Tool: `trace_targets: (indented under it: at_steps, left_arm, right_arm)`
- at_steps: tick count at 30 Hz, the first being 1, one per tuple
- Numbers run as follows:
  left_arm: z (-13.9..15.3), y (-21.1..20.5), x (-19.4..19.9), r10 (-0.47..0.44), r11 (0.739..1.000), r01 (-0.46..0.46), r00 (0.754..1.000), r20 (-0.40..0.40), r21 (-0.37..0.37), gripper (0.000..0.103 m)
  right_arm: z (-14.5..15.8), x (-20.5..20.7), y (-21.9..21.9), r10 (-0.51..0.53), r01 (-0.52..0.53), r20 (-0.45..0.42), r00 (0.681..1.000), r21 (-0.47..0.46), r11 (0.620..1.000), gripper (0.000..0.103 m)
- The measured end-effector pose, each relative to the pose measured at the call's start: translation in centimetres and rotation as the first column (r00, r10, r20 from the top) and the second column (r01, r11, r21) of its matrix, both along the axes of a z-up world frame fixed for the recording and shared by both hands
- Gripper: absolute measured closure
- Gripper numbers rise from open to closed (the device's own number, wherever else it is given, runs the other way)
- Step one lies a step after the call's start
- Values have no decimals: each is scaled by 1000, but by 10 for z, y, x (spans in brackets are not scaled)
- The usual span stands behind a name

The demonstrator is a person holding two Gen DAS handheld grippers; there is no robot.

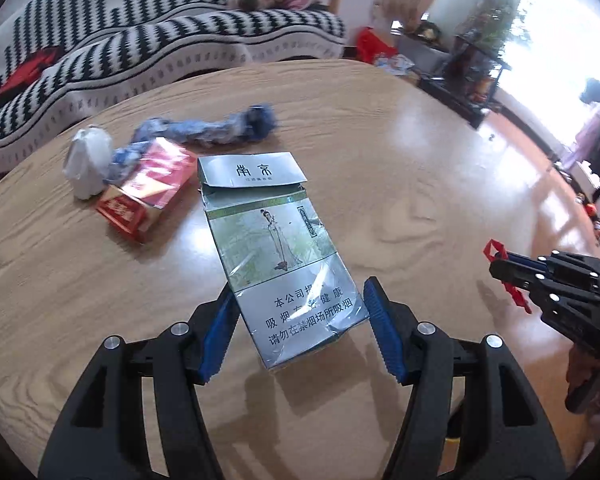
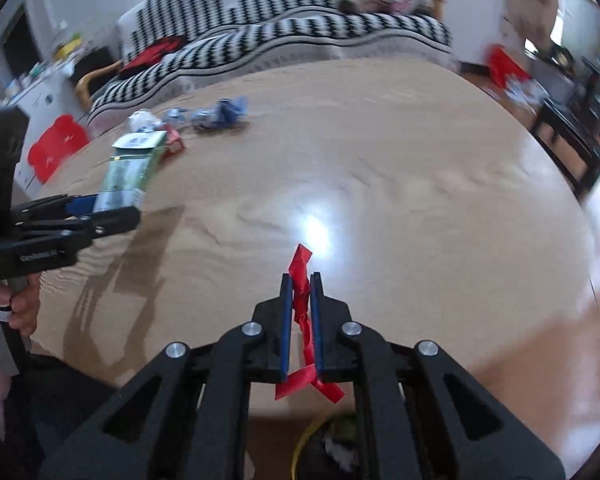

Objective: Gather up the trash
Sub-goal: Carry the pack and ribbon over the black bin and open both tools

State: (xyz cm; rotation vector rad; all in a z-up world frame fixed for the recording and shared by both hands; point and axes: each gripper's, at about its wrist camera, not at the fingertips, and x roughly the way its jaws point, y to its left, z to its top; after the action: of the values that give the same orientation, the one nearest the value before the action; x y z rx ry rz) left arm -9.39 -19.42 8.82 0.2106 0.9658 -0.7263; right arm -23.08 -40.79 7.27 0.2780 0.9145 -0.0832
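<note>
- While your left gripper (image 1: pixel 298 330) clamps the grey-green cigarette pack (image 1: pixel 278 248) by its lower end, the pack sits lifted above the round wooden table (image 1: pixel 400 184), lid flap open.
- Your right gripper (image 2: pixel 300 320) has its jaws pinched nearly together on a red ribbon scrap (image 2: pixel 302 276), ends trailing out both sides.
- Left on the table, far side: red cigarette pack (image 1: pixel 148 190), white crumpled wad (image 1: pixel 88 162), blue crumpled wrapper (image 1: pixel 220 128), all close together.
</note>
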Motion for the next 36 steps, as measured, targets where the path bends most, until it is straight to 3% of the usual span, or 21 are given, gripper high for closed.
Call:
trace_targets:
  at_steps: [3,7,10,16,20,27,36]
  left_arm:
    - [10,-13,-34,-35,999,35,999,-11,-30,42]
    - [15,-46,-99,-134,991,134,990,35,-1,42]
    - [3,-65,-138,-182,983,181,982,-55,-34,42]
    - [-36,-93,-217,-272,955,282,957,-105,90,42]
    - [-69,-105,-234,-225,957,259,946,-232,131,42]
    - [-98,-133,-239,-230,930,288,940,-251,228,42]
    - [-142,-141,-227,-200,927,290,919,-340,239,42]
  right_arm:
    - [8,-42,-12,-53,53,-2,999,10,999,94]
    - [17,-87,-28,-102,101,20,995,16,995,94]
    - [20,-119,-36,-129,128,36,991,11,992,94]
    - [-8,-184,-45,-225,216,83,971,104,971,94]
    - [-57,-213,-49,-262,250,25,965,223,942,94]
    - [-95,-225,-70,-296,289,-22,955,288,913,94]
    - [-148,-206,-75,-277,308,-139,951,324,894,94]
